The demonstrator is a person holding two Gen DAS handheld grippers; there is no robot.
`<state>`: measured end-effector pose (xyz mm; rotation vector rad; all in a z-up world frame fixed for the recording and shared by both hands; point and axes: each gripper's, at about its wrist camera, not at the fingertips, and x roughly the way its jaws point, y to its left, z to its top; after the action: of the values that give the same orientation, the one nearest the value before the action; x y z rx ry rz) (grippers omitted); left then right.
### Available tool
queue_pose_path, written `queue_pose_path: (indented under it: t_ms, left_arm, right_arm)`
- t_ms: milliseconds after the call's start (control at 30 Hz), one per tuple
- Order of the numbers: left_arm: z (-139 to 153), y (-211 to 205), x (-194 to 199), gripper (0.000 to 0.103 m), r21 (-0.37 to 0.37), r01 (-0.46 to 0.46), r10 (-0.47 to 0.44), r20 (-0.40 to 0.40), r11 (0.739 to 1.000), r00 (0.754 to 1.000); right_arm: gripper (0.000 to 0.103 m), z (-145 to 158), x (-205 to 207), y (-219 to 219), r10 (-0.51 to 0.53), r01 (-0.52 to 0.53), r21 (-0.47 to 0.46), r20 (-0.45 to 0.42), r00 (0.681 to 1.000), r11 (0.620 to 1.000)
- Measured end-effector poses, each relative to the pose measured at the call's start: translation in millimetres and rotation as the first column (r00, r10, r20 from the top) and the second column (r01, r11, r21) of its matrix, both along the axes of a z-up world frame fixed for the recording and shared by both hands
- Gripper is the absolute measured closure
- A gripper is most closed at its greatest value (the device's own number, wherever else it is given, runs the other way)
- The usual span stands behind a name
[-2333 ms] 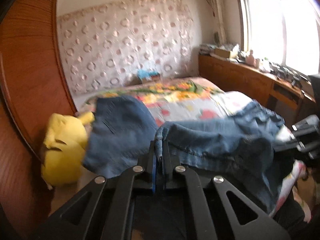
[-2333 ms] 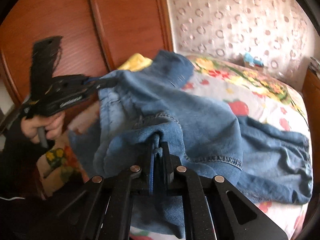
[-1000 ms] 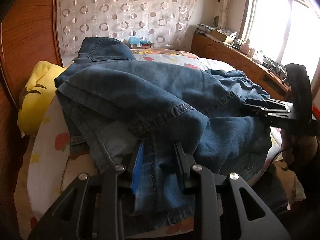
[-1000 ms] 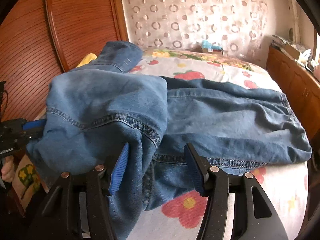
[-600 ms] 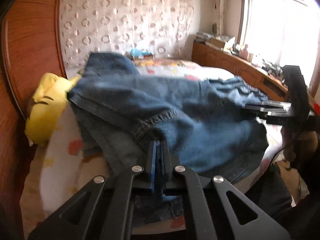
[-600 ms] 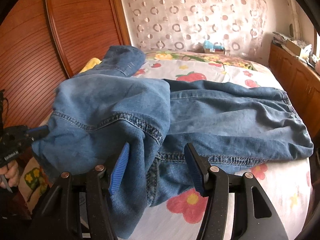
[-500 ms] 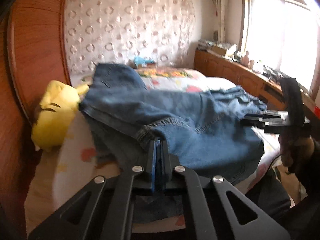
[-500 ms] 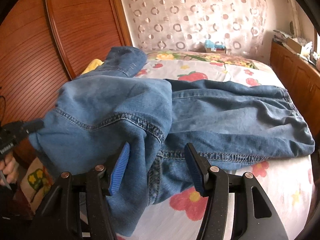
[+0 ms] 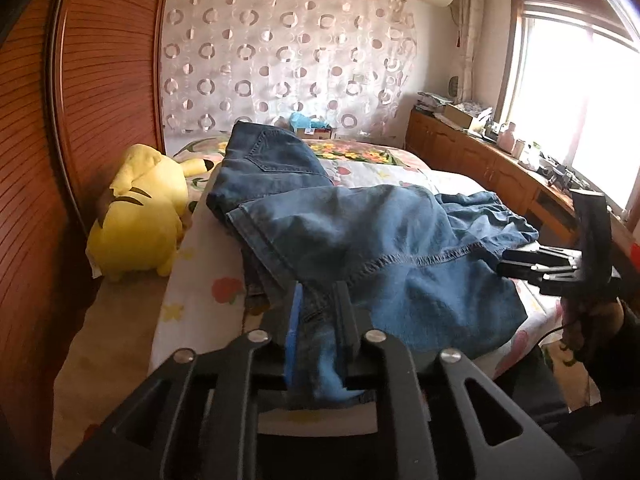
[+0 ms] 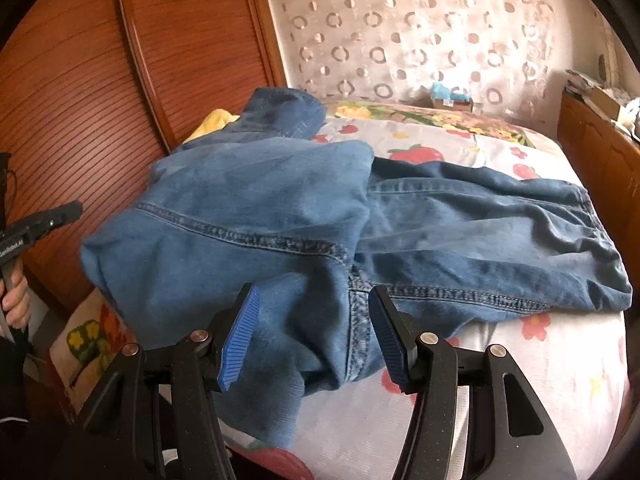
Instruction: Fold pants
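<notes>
The faded blue denim pants lie across the flower-print bedsheet, long axis running from the yellow plush toy toward the window side. The left gripper, fingers slightly apart with a denim fold between them, is nearer the plush toy. The right gripper hangs wide open over the folded hem. Only the right view shows the far leg lying flat.

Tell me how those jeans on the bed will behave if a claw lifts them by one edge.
The jeans will likely sag: they already drape in soft folds over the bed edge. Layers may slide apart, since the folded flap just rests on top. Thick seams suggest some weight.
</notes>
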<state>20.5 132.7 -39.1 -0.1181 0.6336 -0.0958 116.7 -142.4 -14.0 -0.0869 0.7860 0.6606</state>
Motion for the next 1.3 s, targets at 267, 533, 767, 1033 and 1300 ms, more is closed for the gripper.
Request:
queue_pose_path:
  t_ms: [267, 533, 767, 1033, 1300]
  left_arm:
    - [-6, -11, 12, 0.066, 0.009, 0.024, -0.023, -0.019, 1.0, 1.0]
    - [-1, -56, 34, 0.066, 0.022, 0.1, -0.1, 0.008, 0.995, 0.995]
    - [-5, -93, 60, 0.066, 0.026, 0.162, -0.162, -0.013, 0.986, 0.987]
    - [-13, -117, 78, 0.066, 0.055, 0.177, -0.175, -0.044, 0.983, 0.984]
    - [-18, -124, 82, 0.066, 0.048, 0.171, -0.168, -0.053, 0.984, 0.984]
  right_arm:
    - [0.045, -6, 3, -11, -0.034, 0.034, -0.01, -0.003, 0.999, 0.999]
    - [0.045, 6, 4, -47, -0.11, 0.11, 0.013, 0.019, 0.994, 0.994]
    - [0.045, 10, 3, -82, -0.179, 0.179, 0.014, 0.026, 0.983, 0.984]
    - [0.045, 17, 7, -124, -0.266, 0.266, 0.015, 0.05, 0.963, 0.964]
    - [0.045, 62, 1, -172, -0.353, 0.351, 0.039, 0.134, 0.926, 0.935]
